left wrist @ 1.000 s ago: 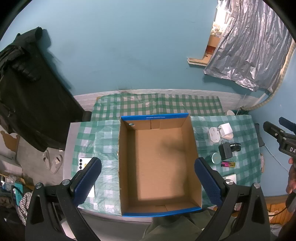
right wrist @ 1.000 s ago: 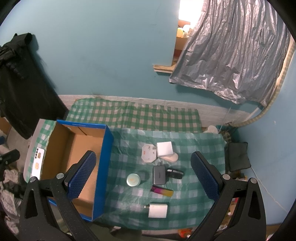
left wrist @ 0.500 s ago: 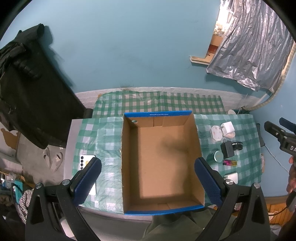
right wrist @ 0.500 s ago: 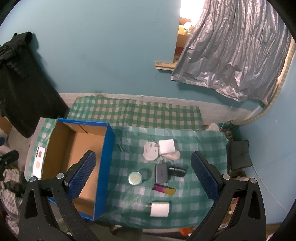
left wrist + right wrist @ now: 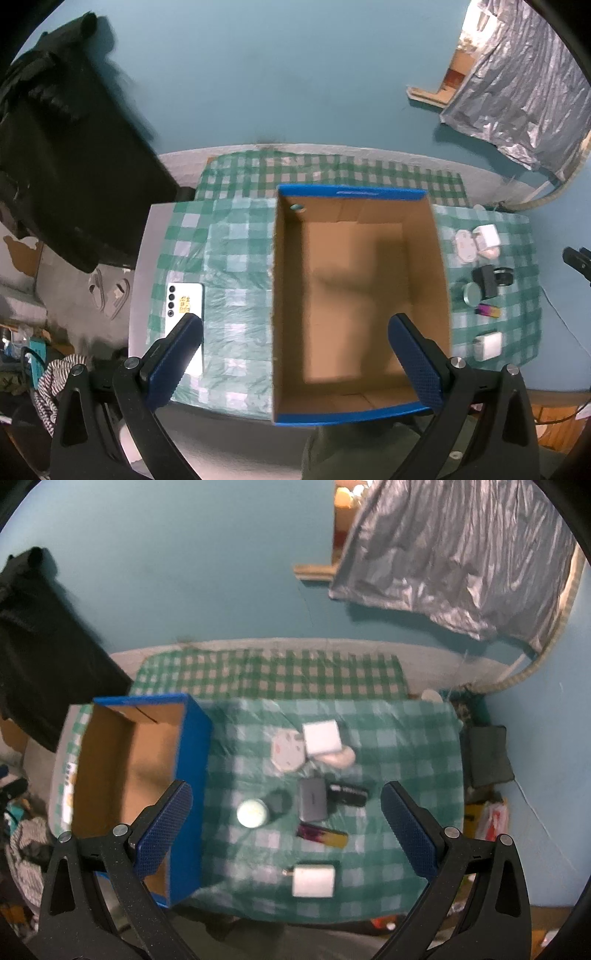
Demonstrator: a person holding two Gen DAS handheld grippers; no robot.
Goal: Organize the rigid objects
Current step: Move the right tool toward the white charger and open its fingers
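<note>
An empty cardboard box with blue outer walls (image 5: 351, 192) (image 5: 192, 760) stands on the green checked tablecloth (image 5: 229, 258) (image 5: 399, 738). Right of it lie several small items: a white charger (image 5: 313, 880) (image 5: 488, 345), a purple-yellow stick (image 5: 322, 835), a grey power bank (image 5: 313, 799), a black clip (image 5: 348, 793), a round pale tin (image 5: 252, 813) (image 5: 470, 293), a white plug (image 5: 288, 752) and a white cube (image 5: 322, 737). My left gripper (image 5: 295, 360) hangs open high above the box. My right gripper (image 5: 286, 823) hangs open high above the items.
A white phone (image 5: 184, 314) lies left of the box near the table's left edge. Dark clothing (image 5: 62, 155) hangs on the blue wall at left. A silver sheet (image 5: 454, 550) covers a window at upper right. Clutter sits on the floor around the table.
Both views have shifted: the left gripper drifted left so the box sits further right, and the right gripper moved closer over the small items, which look larger now.
</note>
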